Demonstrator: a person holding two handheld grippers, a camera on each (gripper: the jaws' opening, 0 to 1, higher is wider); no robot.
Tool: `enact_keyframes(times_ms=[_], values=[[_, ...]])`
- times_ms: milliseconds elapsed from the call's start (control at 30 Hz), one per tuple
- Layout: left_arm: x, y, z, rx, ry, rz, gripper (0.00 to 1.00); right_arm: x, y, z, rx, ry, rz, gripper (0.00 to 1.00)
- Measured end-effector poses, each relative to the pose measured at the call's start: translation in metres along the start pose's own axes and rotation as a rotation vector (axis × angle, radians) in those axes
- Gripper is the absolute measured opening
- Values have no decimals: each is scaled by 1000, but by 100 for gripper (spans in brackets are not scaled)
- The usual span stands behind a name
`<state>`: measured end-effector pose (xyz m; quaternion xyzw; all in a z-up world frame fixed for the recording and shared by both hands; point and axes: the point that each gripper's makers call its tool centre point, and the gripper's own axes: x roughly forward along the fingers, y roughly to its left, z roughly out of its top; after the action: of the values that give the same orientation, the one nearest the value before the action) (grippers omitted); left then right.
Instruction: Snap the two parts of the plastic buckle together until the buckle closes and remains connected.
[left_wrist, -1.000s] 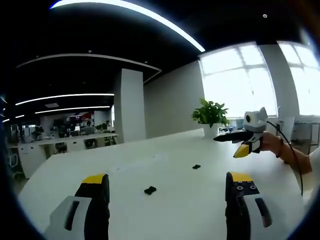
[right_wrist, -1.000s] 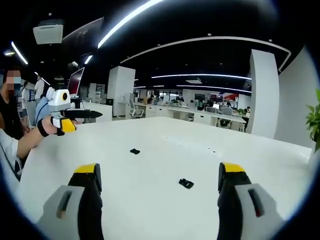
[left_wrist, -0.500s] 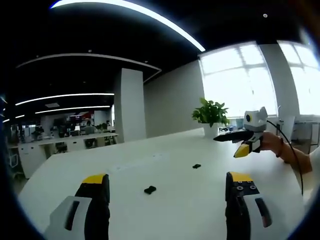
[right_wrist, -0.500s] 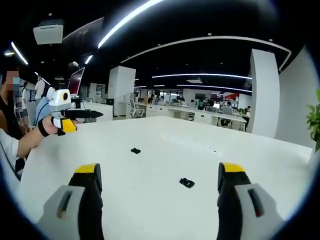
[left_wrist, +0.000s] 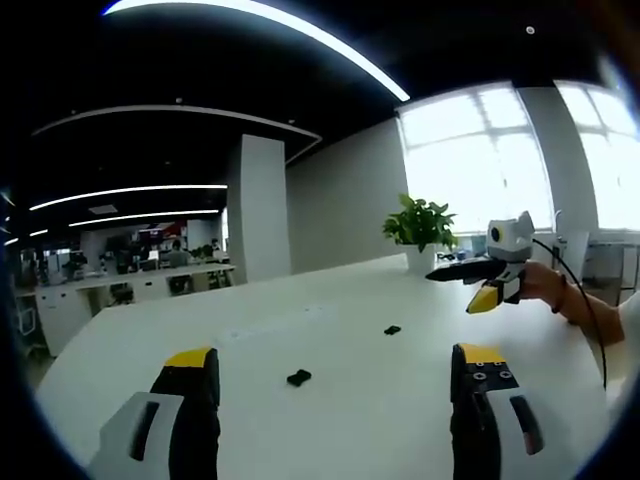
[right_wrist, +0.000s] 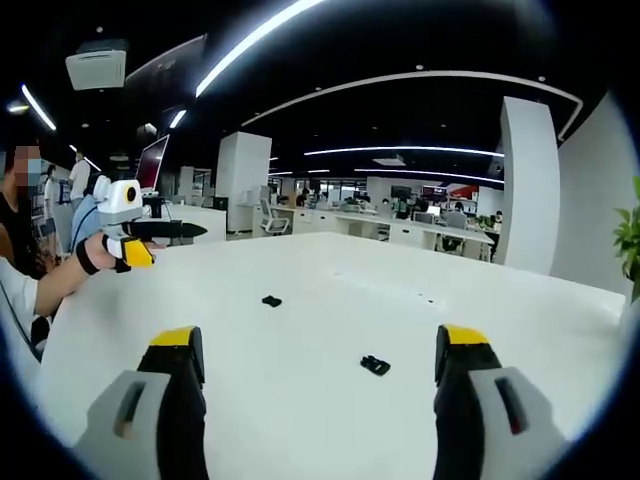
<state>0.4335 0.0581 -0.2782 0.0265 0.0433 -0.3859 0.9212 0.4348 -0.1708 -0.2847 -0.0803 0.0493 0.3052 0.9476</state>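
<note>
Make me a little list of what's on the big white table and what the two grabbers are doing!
table: white table, long and wide
buckle part one: black piece, lying alone
buckle part two: black piece, lying apart from the first
joined: no
left gripper: open, holding nothing
right gripper: open, holding nothing
plant: green potted plant at the table's far edge

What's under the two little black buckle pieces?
Both buckle pieces lie flat on the bare white table, apart from each other. Whatever might sit beneath each piece is covered by the piece itself.
</note>
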Motion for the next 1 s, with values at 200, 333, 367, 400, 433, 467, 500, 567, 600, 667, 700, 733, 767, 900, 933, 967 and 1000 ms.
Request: enact_keyframes(times_ms=[200, 333, 367, 400, 433, 467, 500, 567, 600, 667, 700, 733, 767, 900, 933, 967, 1000], values=[[0, 3, 1, -10, -5, 0, 98, 2, 2, -2, 3, 8, 8, 95], [-1, 2, 1, -17, -9, -4, 98, 2, 0, 0, 4, -4, 8, 95], [0, 0, 2, -20, -11, -10, 98, 2, 0, 0, 5, -3, 7, 95], [0, -1, 2, -22, -12, -14, 98, 2, -1, -1, 4, 0, 7, 95], [0, -1, 2, -22, -13, -15, 98, 2, -1, -1, 4, 2, 8, 95], [0, -2, 2, -21, -13, -16, 98, 2, -1, -1, 6, 3, 8, 95], [0, -2, 2, -20, -13, -18, 98, 3, -1, -1, 8, 0, 9, 95], [1, -2, 2, -15, -13, -15, 98, 3, -2, -1, 14, -2, 8, 95], [2, -2, 1, -4, -5, -11, 98, 3, -2, -2, 16, 1, 10, 95], [3, -4, 0, -1, -1, -16, 98, 3, -2, -2, 19, 0, 11, 95], [3, -5, 0, -2, 0, -20, 98, 3, -1, -2, 26, 0, 12, 95], [3, -6, 1, -5, -1, -21, 98, 4, -1, -2, 27, -1, 13, 95], [3, -6, 1, -9, -4, -23, 98, 4, -1, -2, 28, 0, 13, 95], [6, -4, 2, -40, -12, -32, 98, 5, -6, -3, 35, -1, 2, 95], [7, -4, 2, -37, -9, -30, 98, 5, -7, -3, 37, 2, -1, 94], [8, -3, 2, -37, -5, -29, 98, 5, -8, -3, 38, 4, -3, 94], [8, -4, 4, -42, -6, -32, 98, 6, -9, -3, 35, 7, -6, 94]])
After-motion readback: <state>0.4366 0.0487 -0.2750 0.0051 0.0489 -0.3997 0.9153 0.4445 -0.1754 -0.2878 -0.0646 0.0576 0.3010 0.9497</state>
